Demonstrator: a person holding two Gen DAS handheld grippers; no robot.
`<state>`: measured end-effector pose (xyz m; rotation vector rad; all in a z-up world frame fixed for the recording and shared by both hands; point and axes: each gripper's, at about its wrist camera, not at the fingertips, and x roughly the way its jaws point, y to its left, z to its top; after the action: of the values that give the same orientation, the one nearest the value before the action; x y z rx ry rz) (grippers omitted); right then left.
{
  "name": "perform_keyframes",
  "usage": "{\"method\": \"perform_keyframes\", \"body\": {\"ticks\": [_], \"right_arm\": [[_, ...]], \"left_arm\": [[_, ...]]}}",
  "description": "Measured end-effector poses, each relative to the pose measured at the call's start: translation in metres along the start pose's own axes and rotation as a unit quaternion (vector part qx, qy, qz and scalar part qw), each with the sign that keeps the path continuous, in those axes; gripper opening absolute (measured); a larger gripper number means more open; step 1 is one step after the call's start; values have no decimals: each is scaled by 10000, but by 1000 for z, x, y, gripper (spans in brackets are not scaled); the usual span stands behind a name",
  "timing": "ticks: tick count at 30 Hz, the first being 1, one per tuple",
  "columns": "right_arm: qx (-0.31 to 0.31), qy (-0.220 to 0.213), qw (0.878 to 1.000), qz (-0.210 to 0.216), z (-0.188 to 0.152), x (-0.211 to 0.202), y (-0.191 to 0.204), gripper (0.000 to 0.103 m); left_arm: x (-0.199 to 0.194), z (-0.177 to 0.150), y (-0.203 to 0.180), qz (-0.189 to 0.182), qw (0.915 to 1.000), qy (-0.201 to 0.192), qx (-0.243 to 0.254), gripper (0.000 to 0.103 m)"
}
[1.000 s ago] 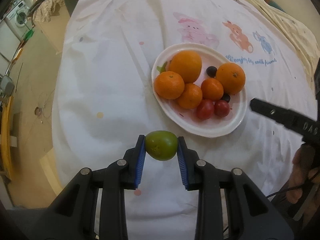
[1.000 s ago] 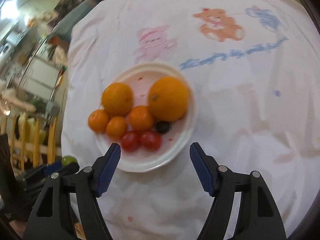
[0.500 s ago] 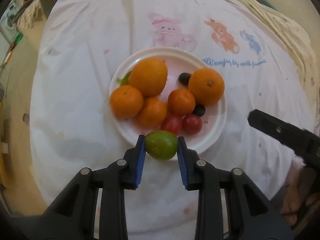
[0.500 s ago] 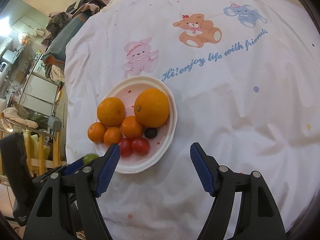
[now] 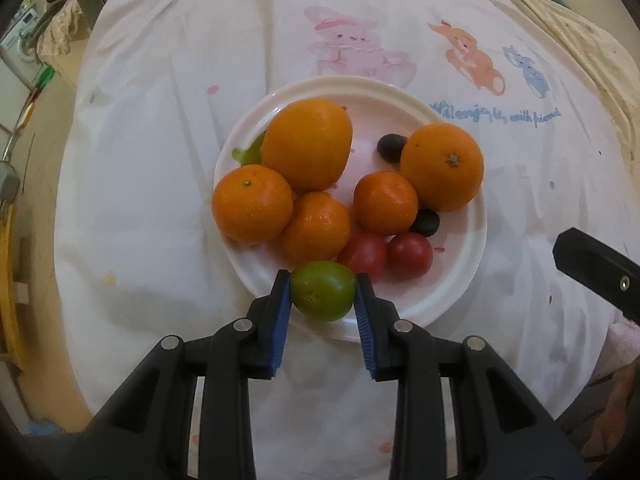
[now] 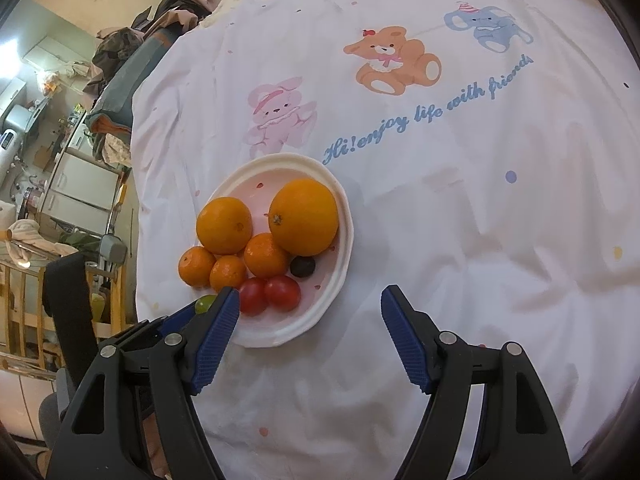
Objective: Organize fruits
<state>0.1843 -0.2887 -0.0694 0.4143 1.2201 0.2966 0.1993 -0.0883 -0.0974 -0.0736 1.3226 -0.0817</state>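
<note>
Since the earlier left wrist picture, the left gripper has carried the green fruit from over the bare cloth to over the near edge of the white plate, and the plate now looks bigger and sits in the middle of the picture. The blue pads squeeze the green fruit on both sides. You cannot tell if the fruit touches the plate or hangs just above it.

In the right wrist picture, only a small slice of the green fruit shows at the lower left, behind the right gripper's own finger. The right gripper is wide apart with nothing between its fingers. It hangs over the white cloth, just beside the plate. In the left wrist picture only one black finger of it pokes in at the right edge.

On the plate lie two big oranges, three small oranges, two red tomatoes and two dark little fruits. A green bit peeks out behind the big orange at the upper left of the plate; most of it is hidden.
</note>
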Motion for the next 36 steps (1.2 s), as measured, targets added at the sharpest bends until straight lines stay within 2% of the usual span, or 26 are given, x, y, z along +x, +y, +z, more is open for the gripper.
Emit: {"method": "perform_keyframes", "body": {"ticks": [1, 3, 4, 5, 8, 11, 14, 17, 19, 21, 25, 30, 31, 34, 35, 36], "right_arm": [[-14, 4, 10000, -15, 0, 0, 0, 78], [0, 2, 10000, -33, -1, 0, 0, 78], [20, 0, 10000, -28, -1, 0, -1, 78], [31, -6, 10000, -23, 0, -1, -2, 78], [45, -35, 10000, -52, 0, -3, -3, 78], [65, -91, 9999, -49, -1, -8, -3, 78], [-127, -266, 9996, 10, -2, -24, 6, 79], [-356, -561, 9978, 56, -6, -45, 17, 90], [-374, -692, 9968, 167, -10, -55, 20, 91], [-395, -710, 9963, 294, -18, -60, 21, 91], [-601, -699, 9956, 181, -41, -61, 24, 91], [-899, -805, 9925, 164, -66, -68, 38, 94], [-946, -848, 9918, 133, -70, -70, 41, 94], [-1080, -1035, 9887, -90, -84, -74, 49, 99], [-1046, -1088, 9885, -123, -88, -74, 50, 103], [-974, -1147, 9885, -150, -93, -75, 49, 103]], "left_arm": [[1, 0, 0, -47, 10000, 39, -19, 29], [1, -1, 1, -70, 9999, 114, -66, 50], [-1, -1, 1, -63, 9999, 96, -86, 70], [-5, -3, 0, -83, 9999, -25, -88, 76], [-16, -7, -3, -104, 9996, -263, 4, 76], [-31, -12, -4, 64, 9992, -395, 96, 76], [-54, -18, -2, -16, 9980, -624, 99, 76], [-79, -22, 3, 53, 9958, -913, 72, 76], [-92, -26, 12, -6, 9958, -921, -21, 76], [-101, -31, 22, -122, 9957, -908, -124, 76], [-122, -50, 38, 125, 9914, -1289, -168, 76], [-137, -74, 50, 256, 9873, -1566, -123, 76], [-140, -79, 53, 311, 9856, -1657, -147, 77], [-145, -92, 59, 241, 9832, -1788, -283, 90], [-145, -96, 61, 211, 9828, -1805, -330, 90], [-144, -99, 62, 197, 9824, -1825, -356, 91]]}}
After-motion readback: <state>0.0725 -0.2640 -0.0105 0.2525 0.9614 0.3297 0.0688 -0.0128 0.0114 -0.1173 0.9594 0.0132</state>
